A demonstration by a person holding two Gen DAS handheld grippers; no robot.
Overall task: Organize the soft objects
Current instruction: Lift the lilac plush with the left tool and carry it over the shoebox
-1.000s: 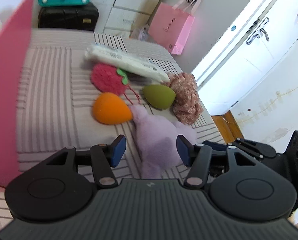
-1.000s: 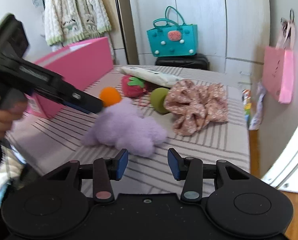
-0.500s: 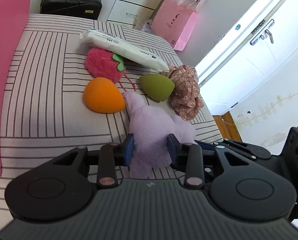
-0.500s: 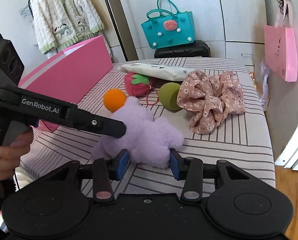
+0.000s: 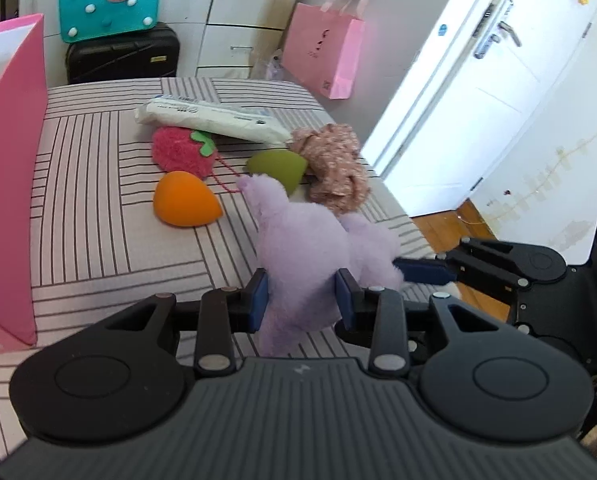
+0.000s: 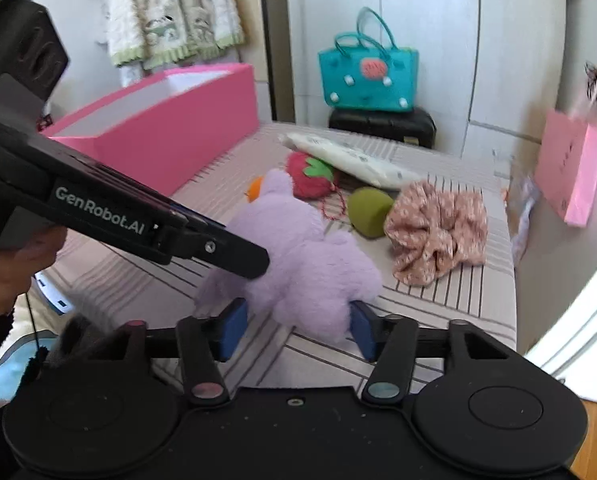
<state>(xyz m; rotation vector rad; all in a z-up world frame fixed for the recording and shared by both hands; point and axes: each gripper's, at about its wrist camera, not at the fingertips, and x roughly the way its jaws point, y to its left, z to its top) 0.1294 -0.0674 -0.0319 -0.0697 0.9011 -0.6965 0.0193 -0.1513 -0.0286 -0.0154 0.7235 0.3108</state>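
Note:
A purple plush toy (image 5: 302, 248) lies at the near edge of the striped bed (image 5: 98, 208). My left gripper (image 5: 301, 300) is shut on its near end, both blue pads pressed into the fur. In the right wrist view the left gripper's finger (image 6: 234, 254) digs into the plush (image 6: 310, 264) from the left. My right gripper (image 6: 298, 326) is opening, its pads on either side of the plush's lower edge without squeezing it. Beyond lie an orange sponge (image 5: 186, 200), a green sponge (image 5: 276, 168), a strawberry plush (image 5: 182, 152), a floral scrunchie (image 5: 334, 168) and a white packet (image 5: 214, 120).
An open pink box (image 6: 170, 128) stands along the bed's left side. A teal bag (image 6: 368, 76) sits on a black case (image 6: 382, 128) behind the bed. A pink paper bag (image 6: 570, 172) hangs at the right, near the bed's edge. A person's hand (image 6: 2, 280) holds the left gripper.
My left gripper has closed on the purple plush and moved with it. My right gripper's jaws have spread wider around the plush's lower edge.

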